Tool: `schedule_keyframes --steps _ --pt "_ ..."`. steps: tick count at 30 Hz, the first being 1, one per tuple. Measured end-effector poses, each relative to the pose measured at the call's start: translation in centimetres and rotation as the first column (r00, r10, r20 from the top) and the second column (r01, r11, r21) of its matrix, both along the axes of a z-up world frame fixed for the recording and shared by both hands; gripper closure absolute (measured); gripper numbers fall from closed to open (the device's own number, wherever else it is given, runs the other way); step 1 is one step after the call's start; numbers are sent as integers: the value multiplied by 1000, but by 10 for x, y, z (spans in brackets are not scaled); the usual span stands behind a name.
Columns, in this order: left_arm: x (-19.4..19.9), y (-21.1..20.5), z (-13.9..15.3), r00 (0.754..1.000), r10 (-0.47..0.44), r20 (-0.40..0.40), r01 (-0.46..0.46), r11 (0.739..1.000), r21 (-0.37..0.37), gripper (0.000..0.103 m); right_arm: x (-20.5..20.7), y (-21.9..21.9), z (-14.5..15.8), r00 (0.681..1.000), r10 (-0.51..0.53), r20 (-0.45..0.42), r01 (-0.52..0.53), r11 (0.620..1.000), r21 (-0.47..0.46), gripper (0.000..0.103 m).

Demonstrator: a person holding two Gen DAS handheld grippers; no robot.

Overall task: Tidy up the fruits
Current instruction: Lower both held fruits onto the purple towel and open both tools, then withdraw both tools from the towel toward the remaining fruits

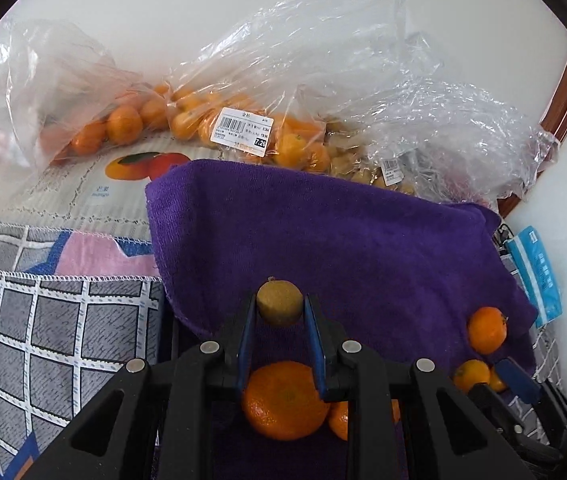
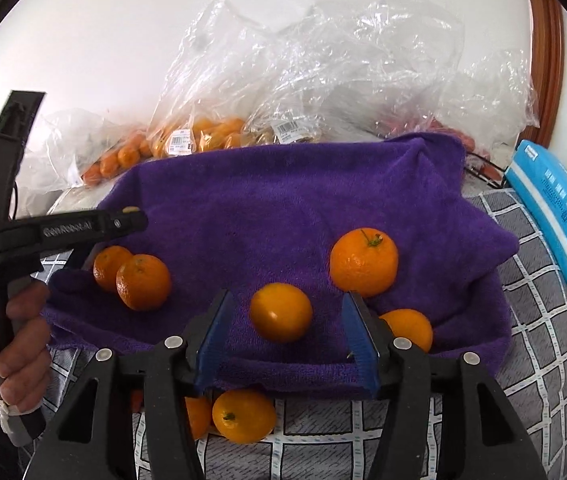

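Note:
My left gripper (image 1: 279, 306) is shut on a small yellow-brown fruit (image 1: 279, 300) and holds it above the purple towel (image 1: 343, 240). A mandarin (image 1: 285, 400) lies on the towel below its fingers. In the right wrist view the left gripper (image 2: 131, 216) shows at the left, held by a hand. My right gripper (image 2: 283, 312) is open, its blue pads on either side of a small orange fruit (image 2: 281, 312) on the purple towel (image 2: 283, 200). Other mandarins lie around: two at the left (image 2: 143, 282), one large with a stem (image 2: 363, 262), one behind the right finger (image 2: 409, 326).
Clear plastic bags of mandarins (image 1: 243, 128) and other fruit (image 2: 211, 136) lie behind the towel by the white wall. A blue tissue pack (image 2: 559, 208) sits at the right. Two small orange fruits (image 2: 243, 416) lie on the grey checked cloth (image 2: 543, 340) in front.

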State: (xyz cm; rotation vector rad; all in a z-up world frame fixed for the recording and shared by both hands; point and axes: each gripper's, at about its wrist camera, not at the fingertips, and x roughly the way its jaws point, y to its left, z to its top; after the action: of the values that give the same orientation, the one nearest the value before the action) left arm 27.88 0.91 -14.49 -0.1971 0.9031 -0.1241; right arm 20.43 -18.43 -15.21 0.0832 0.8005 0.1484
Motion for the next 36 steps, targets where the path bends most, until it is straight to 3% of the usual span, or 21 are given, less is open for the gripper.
schedule_keyframes --steps 10,15,23,26,32,36 --pt "-14 -1 13 1000 0 9 0 999 48 74 -12 -3 10 999 6 54 -8 999 46 46" --pt "-42 5 33 997 18 79 -25 996 86 65 -14 -1 10 999 33 39 -36 996 81 47" --pt "-91 19 38 996 6 91 -15 994 105 64 -21 3 18 995 31 95 -35 999 37 47" --pt "-109 25 37 996 -6 84 -3 994 110 64 -24 -5 25 996 31 81 -37 996 78 52" --pt "-136 27 15 998 -62 25 62 998 -19 64 -55 -20 25 997 -10 79 6 999 44 52" --pt "-139 11 0 993 -114 -10 113 991 -68 64 -81 -30 17 997 -35 65 33 999 31 52"
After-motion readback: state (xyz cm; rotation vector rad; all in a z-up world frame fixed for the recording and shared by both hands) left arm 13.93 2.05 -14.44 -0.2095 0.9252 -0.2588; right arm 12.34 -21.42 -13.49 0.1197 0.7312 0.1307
